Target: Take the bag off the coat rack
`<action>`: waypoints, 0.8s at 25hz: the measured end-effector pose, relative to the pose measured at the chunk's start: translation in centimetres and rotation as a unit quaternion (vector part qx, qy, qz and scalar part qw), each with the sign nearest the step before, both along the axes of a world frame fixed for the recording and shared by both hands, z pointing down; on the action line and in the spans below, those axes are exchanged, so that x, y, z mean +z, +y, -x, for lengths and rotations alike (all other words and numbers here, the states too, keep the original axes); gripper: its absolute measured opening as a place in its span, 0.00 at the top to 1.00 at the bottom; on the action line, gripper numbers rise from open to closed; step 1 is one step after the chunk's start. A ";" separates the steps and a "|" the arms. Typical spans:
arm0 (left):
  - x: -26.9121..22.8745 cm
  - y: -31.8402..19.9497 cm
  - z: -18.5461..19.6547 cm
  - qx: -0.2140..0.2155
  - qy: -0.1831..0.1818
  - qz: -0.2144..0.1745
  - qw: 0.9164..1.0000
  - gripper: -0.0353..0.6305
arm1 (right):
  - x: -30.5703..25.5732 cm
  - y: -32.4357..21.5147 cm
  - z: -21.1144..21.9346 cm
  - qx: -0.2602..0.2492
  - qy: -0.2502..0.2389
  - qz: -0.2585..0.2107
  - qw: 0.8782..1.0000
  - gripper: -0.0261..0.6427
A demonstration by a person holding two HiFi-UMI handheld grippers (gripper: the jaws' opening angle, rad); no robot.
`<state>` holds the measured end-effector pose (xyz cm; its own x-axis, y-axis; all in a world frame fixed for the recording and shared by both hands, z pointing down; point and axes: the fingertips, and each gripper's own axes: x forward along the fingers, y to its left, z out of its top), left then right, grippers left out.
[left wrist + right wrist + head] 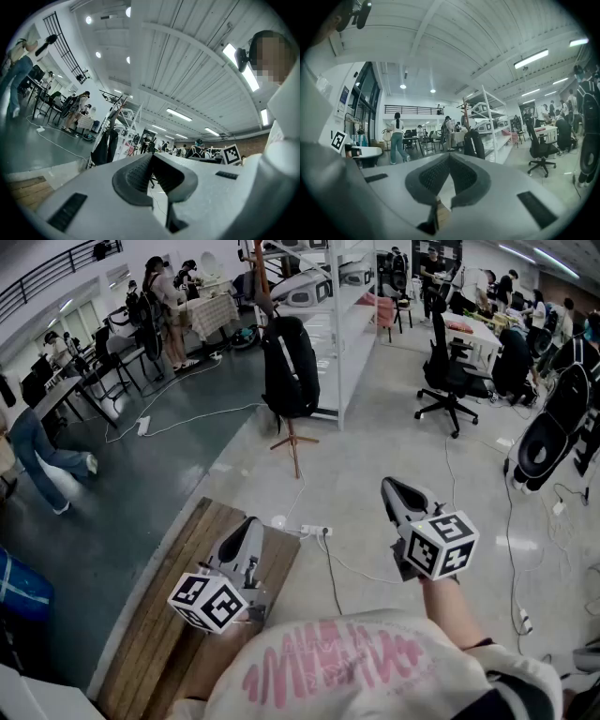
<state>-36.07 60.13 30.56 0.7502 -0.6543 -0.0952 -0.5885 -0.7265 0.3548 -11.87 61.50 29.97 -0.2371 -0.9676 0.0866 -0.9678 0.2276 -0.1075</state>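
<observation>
Bag (289,367): black backpack, hangs upright on the coat rack (293,442), well apart from both grippers, across open floor ahead. The body covers most of the pole; splayed wooden feet show below it and the reddish pole top above.

Handling, my guess: soft fabric that sags and swings once lifted. It looks part-filled, so moderate weight, not fragile. The cloth is not slippery but bunches up. Best hold is probably the top loop or a shoulder strap near the hook, lifting up before pulling away. The hook and strap are too small to make out here. The rack looks light, so it may tip if the bag is dragged sideways.

Left gripper (251,523): jaws fully together, nothing between them. Right gripper (391,487): same, closed and empty. Both are held level, pointing toward the rack.

Floor (394,446): pale smooth concrete, darker grey patch on the left. A power strip (314,531) and loose cables lie between the person and the rack, a trip risk. A wooden counter (159,615) sits just below the left gripper.

Room: open workshop with white shelving (352,324) right behind the rack, an office chair (448,371) to its right, and desks and people at the back.
</observation>
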 end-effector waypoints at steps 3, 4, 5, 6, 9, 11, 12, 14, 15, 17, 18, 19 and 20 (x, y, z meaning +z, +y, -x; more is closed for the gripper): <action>0.5 -0.3 -0.7 0.000 0.002 0.005 1.000 0.94 | 0.4 -0.3 -0.6 -0.001 0.003 0.001 1.000 0.95; 0.5 -0.4 -1.0 0.000 0.003 0.005 1.000 0.94 | 0.4 -0.5 -0.9 -0.002 0.003 0.001 1.000 0.95; 0.5 -0.6 -1.3 0.001 0.003 0.005 1.000 0.94 | 0.4 -0.7 -1.2 -0.002 0.004 0.001 1.000 0.95; 0.5 -0.7 -1.7 0.001 0.003 0.005 1.000 0.94 | 0.5 -0.8 -1.5 -0.003 0.004 0.002 1.000 0.95; 0.9 -1.1 -2.6 -0.002 -0.001 0.007 1.000 0.94 | 0.8 -1.4 -2.4 -0.006 0.005 0.004 1.000 0.95; 1.1 -1.3 -3.1 -0.008 -0.006 0.005 1.000 0.94 | 0.9 -1.9 -3.0 -0.009 0.006 0.004 1.000 0.95; 1.2 -1.4 -3.4 -0.012 -0.008 0.003 1.000 0.94 | 1.0 -2.1 -3.3 -0.011 0.006 0.005 1.000 0.95; 1.7 -1.3 -3.8 -0.022 -0.010 0.001 1.000 0.94 | 1.6 -2.4 -3.9 -0.016 0.002 0.007 1.000 0.95; 2.2 -1.2 -4.0 -0.027 -0.011 0.002 1.000 0.94 | 2.0 -2.5 -4.2 -0.019 -0.003 0.007 1.000 0.95; 3.9 -1.3 -4.1 -0.037 -0.018 0.015 0.999 0.94 | 3.2 -2.7 -4.9 -0.021 -0.021 0.008 1.000 0.95; 4.9 -1.5 -4.1 -0.041 -0.023 0.025 0.999 0.94 | 4.1 -2.9 -5.2 -0.021 -0.030 0.013 0.999 0.95; 5.7 -1.8 -4.1 -0.045 -0.028 0.035 0.998 0.94 | 4.9 -3.1 -5.6 -0.020 -0.037 0.020 0.999 0.95; 6.3 -2.2 -4.1 -0.049 -0.032 0.042 0.997 0.94 | 5.6 -3.3 -5.9 -0.019 -0.043 0.026 0.999 0.95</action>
<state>-32.02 57.90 36.89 0.6858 -0.7278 0.0085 -0.6780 -0.6345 0.3712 -5.99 58.20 35.55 -0.2825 -0.9525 0.1140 -0.9452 0.2561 -0.2025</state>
